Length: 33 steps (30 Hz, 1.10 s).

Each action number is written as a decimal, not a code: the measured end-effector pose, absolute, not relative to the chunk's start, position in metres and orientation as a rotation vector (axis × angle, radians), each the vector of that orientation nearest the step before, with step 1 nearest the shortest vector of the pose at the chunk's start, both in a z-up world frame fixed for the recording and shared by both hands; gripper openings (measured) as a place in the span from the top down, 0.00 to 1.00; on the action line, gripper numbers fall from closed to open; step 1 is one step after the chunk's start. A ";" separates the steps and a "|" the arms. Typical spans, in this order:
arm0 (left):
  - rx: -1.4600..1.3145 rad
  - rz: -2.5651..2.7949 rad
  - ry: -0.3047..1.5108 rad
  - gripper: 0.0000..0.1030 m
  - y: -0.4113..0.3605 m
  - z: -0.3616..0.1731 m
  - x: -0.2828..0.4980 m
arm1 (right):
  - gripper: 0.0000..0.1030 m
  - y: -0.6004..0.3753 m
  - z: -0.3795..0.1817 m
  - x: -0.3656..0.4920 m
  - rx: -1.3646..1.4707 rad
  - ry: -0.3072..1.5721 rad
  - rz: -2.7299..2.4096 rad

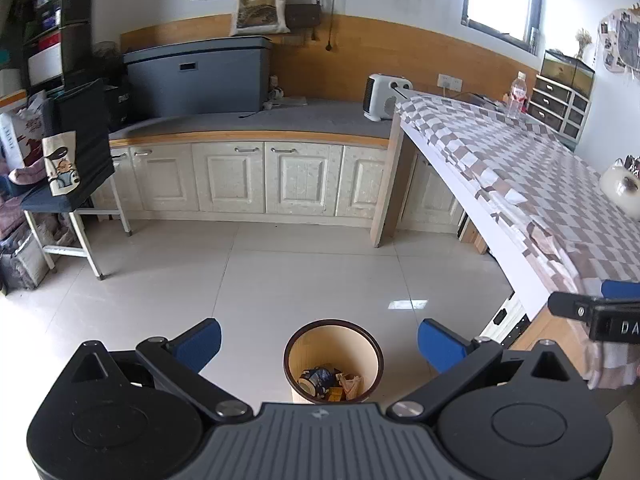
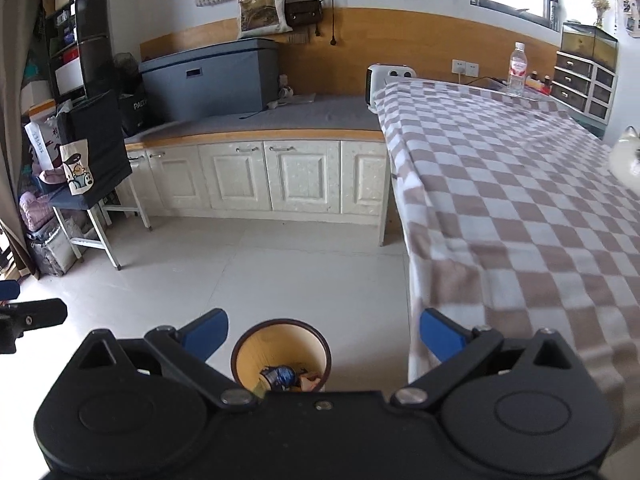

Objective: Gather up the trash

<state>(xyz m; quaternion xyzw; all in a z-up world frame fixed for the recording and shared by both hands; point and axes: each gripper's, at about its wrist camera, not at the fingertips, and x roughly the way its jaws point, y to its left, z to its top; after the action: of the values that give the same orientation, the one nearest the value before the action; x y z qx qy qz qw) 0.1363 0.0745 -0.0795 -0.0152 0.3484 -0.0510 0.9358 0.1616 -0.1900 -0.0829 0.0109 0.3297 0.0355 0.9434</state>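
Observation:
A round bin [image 1: 370, 350] with a dark rim and pale yellow inside stands on the tiled floor beside the table. Crumpled trash [image 1: 330, 382] lies at its bottom, including a blue wrapper and orange scraps. My left gripper [image 1: 319, 346] hovers above the bin, open, nothing between its blue pads [image 1: 440, 344]. In the right wrist view the same bin [image 2: 244, 364] with trash [image 2: 286, 378] sits below my right gripper [image 2: 323, 336], which is also open and holds nothing. Part of the right gripper [image 1: 596, 316] shows at the right edge of the left view.
A table under a brown and white checked cloth [image 2: 520, 208] fills the right side, with a water bottle [image 2: 517, 69] at its far end and a white rounded object [image 1: 622, 188]. White cabinets [image 1: 264, 178] line the back wall. A loaded metal rack [image 1: 72, 200] stands left.

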 end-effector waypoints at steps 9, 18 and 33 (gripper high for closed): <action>-0.053 -0.106 0.712 0.00 0.079 -0.077 0.100 | 0.00 -0.178 -0.076 0.111 -0.027 0.653 0.055; -0.052 -0.110 0.725 0.00 0.076 -0.075 0.077 | 0.00 -0.183 -0.072 0.081 -0.022 0.638 0.032; -0.028 -0.119 0.746 0.00 0.065 -0.077 0.061 | 0.00 -0.189 -0.071 0.058 -0.003 0.623 -0.006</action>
<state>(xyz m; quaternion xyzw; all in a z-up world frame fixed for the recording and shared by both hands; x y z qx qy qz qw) 0.0615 0.0653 -0.0768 -0.0139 0.3640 -0.0580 0.9295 0.0582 -0.1894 -0.0711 -0.0016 0.3066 -0.0030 0.9518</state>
